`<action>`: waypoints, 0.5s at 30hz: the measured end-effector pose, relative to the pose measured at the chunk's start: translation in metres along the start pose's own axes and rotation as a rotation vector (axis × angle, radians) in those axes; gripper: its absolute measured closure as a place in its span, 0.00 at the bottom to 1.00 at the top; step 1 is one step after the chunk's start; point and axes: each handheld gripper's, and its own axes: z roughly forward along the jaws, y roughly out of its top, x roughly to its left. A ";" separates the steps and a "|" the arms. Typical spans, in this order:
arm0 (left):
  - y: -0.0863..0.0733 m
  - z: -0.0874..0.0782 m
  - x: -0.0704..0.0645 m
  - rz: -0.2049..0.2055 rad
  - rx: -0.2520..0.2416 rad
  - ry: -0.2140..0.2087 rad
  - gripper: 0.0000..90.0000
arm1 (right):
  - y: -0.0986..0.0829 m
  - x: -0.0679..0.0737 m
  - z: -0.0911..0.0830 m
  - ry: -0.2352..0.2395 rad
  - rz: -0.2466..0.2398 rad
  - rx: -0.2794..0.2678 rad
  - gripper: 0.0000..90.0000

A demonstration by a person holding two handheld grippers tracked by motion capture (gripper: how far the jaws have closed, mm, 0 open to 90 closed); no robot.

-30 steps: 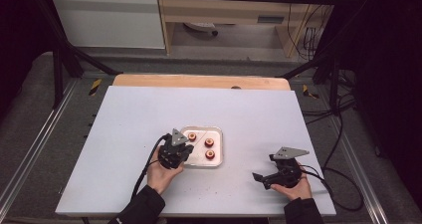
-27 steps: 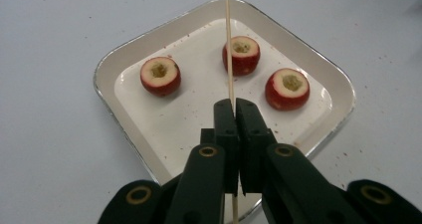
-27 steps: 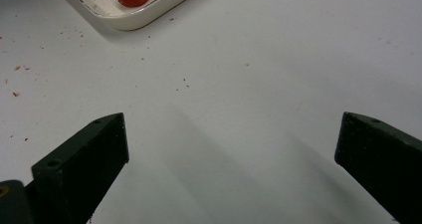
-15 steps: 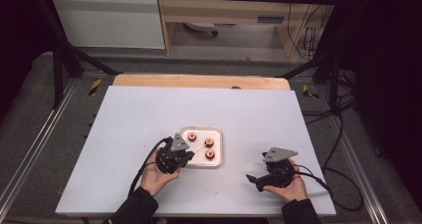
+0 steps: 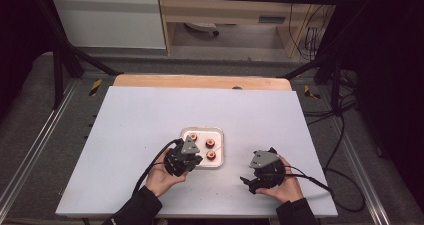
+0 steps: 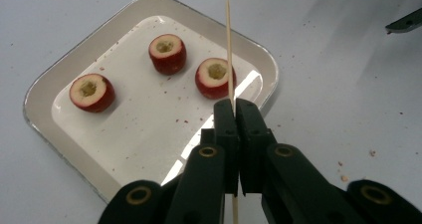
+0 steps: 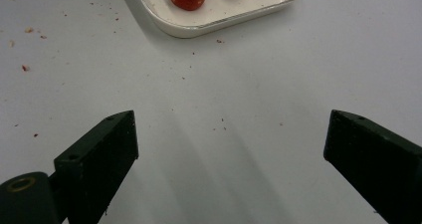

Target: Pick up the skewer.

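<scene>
Left gripper point(image 6: 234, 109) jaws pinch an upright skewer point(image 6: 229, 45) above the tray point(image 6: 59, 74) — right gripper point(image 7: 231, 149) jaws spread wide.

The high view looks forward and down on the whole table point(image 5: 150, 115). Each gripper view rides close above it. All three share the tray point(image 5: 218, 133) point(image 6: 45, 84) point(image 7: 164, 27), at 12 o'clock in the right gripper view.

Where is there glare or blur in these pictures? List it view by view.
Left gripper view: glare on the white tray beside the left claw, sharp skewer. Right gripper view: right claw casts soft shadows on the table. High view: dark surroundings.
</scene>
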 end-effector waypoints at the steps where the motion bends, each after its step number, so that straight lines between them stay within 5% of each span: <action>1: 0.004 0.001 -0.003 0.016 0.007 -0.006 0.98 | 0.003 0.001 -0.001 -0.011 -0.031 0.010 0.10; 15: 0.031 0.018 -0.030 0.110 0.054 -0.065 0.98 | 0.013 0.008 -0.004 -0.032 -0.211 -0.006 0.26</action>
